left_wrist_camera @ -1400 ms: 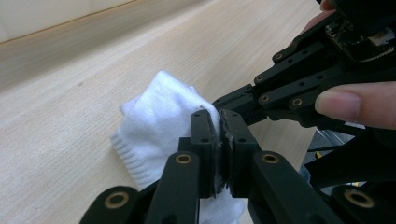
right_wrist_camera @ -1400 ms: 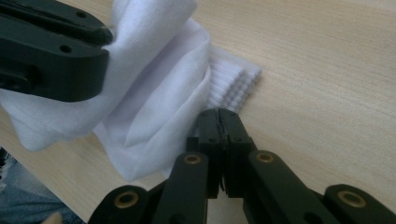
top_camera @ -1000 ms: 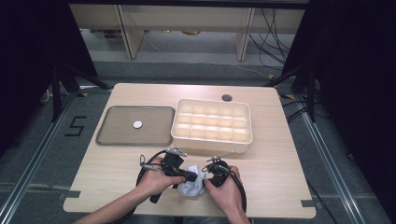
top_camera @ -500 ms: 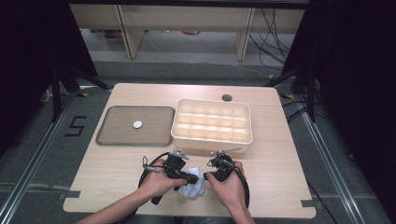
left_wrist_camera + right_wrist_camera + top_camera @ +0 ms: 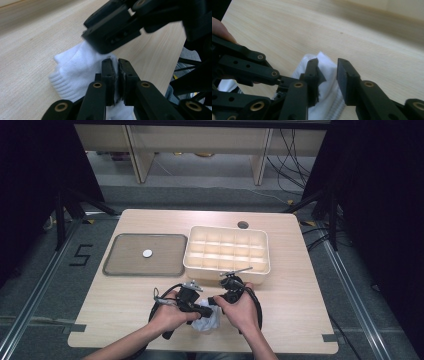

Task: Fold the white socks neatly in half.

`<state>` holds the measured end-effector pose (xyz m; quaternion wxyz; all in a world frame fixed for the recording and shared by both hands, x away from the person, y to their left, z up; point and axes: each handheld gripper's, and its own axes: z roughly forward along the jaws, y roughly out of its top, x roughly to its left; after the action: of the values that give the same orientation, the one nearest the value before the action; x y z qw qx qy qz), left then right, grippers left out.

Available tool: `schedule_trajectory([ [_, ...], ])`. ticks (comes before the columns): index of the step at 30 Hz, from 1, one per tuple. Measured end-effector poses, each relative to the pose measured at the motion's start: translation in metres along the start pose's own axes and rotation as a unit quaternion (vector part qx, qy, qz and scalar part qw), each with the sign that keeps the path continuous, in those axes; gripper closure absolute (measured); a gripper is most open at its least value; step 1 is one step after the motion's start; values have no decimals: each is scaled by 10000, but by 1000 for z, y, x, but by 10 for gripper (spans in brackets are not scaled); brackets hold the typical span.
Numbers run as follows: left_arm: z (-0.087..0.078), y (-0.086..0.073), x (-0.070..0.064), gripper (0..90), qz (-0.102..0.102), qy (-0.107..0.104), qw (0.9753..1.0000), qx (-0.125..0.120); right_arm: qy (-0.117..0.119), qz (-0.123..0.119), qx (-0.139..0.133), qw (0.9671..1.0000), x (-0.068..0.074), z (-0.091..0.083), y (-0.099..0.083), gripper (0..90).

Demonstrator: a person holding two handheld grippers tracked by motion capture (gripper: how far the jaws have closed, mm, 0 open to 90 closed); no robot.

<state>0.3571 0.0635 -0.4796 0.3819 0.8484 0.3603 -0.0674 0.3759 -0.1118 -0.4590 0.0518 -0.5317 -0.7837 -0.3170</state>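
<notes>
A: Where is the sock (image 5: 207, 322) now?

B: Low in the middle of the high view, on the table (image 5: 300, 300) near its front edge, bunched between the two grippers. Half a second ago it lay in much the same spot; the hands have closed in a little, and a second ago the sock showed slightly more between them.

A: And the left gripper (image 5: 117, 72)?

B: In the left gripper view its jaws are pressed nearly together at lower centre, with a thin fold of white fabric pinched between them. The ribbed cuff spreads to the left of the jaws.

A: The right gripper (image 5: 327, 75)?

B: In its own view the jaws stand apart with a clear gap, and the sock's edge lies within that gap, against the left jaw. They are not squeezing it. In the high view the right gripper sits just right of the sock, the left just left of it.

A: What is hard to make out?

B: The hands and grippers cover most of the sock in the high view, so its shape is unclear. In the left gripper view the right gripper blocks the upper right, blurred. The sock's lower part is cut off at the bottom of both gripper views.

A: Farther out?

B: The divided box (image 5: 227, 251) at centre, and the tray (image 5: 120, 265) at left with a small disc (image 5: 147, 253) on it, both unmoved.
</notes>
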Motion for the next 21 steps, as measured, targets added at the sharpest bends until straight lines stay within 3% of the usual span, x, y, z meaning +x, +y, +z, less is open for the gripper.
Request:
schedule_trajectory([
  [1,0,0,0,828,11,29,10000,27,67,-81,22,9999,-2,3,0,699],
  [2,0,0,0,827,25,27,10000,26,123,-8,89,9999,-1,5,0,701],
  [5,0,0,0,826,100,13,9999,7,-39,-47,116,9999,-1,9,0,762],
  [6,1,0,1,825,103,-57,9999,-38,38,-78,166,9998,-4,10,-1,817],
  [7,1,0,0,825,135,34,9999,7,38,-78,166,9998,-4,10,-1,817],
  [8,2,-1,0,817,158,-25,9999,-35,26,-84,193,9998,-4,11,-1,843],
  [15,-9,-2,-9,761,328,29,9993,-183,23,4,188,9998,-7,12,-2,852],
  [19,-22,-7,-13,729,270,-45,9994,-230,-4,-133,104,9999,-10,11,-3,852],
  [21,-26,-12,-11,735,241,-94,9994,-217,-11,-52,124,9999,-10,10,-4,851],
])
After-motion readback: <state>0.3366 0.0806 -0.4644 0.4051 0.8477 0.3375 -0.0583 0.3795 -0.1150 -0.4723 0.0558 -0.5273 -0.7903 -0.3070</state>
